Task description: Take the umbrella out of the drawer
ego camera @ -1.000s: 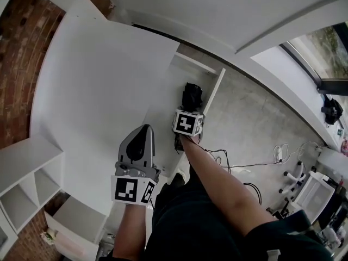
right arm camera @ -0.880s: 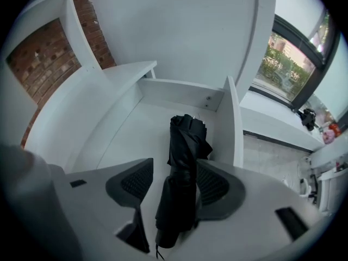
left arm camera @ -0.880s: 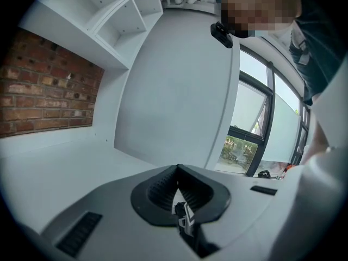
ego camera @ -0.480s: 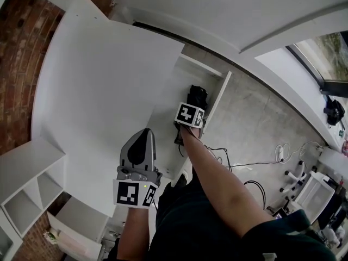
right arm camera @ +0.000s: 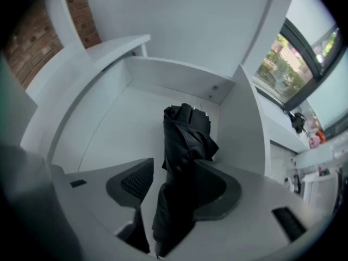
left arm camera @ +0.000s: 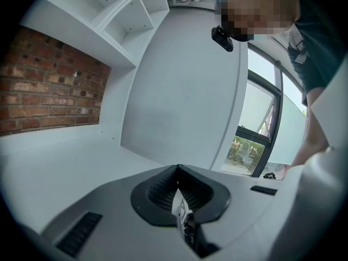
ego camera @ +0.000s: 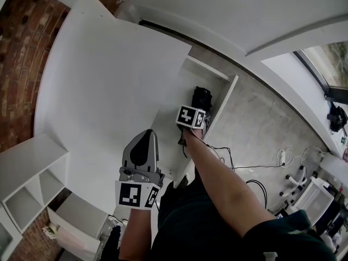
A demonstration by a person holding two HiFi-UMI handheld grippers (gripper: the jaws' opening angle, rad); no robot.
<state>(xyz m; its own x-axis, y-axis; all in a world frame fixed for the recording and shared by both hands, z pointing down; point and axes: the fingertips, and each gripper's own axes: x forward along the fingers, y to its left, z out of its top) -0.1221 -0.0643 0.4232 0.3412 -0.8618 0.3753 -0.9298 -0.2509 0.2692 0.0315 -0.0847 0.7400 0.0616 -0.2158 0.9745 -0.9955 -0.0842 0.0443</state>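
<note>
1. Reaching steeply down into the open white drawer (right arm camera: 103, 113), the right tongs (right arm camera: 175, 170) has its jaws spread wide on either side of the umbrella (right arm camera: 185, 129).
2. A gap shows between the left pad (right arm camera: 136, 181) and the black fabric. On the other side the folds lie against the inner face of the right jaw, with no sign of being squeezed, so the umbrella is between the jaws rather than clamped.
3. The umbrella is black and folded, and it lies on the drawer's floor. Its far end is close to the drawer's back right corner, and its near end runs between the jaws towards the camera.
4. In the head view the drawer stands pulled out past the right edge of the white tabletop (ego camera: 103, 91). The right gripper's marker cube (ego camera: 190, 117) covers most of the umbrella from above.
5. The left tongs (left arm camera: 177, 170) has its jaws closed together with nothing between them. It is held over the near edge of the tabletop and is well apart from the drawer.
6. A brick wall (left arm camera: 43, 86) and white shelf compartments (ego camera: 27, 178) border the tabletop's left side.
</note>
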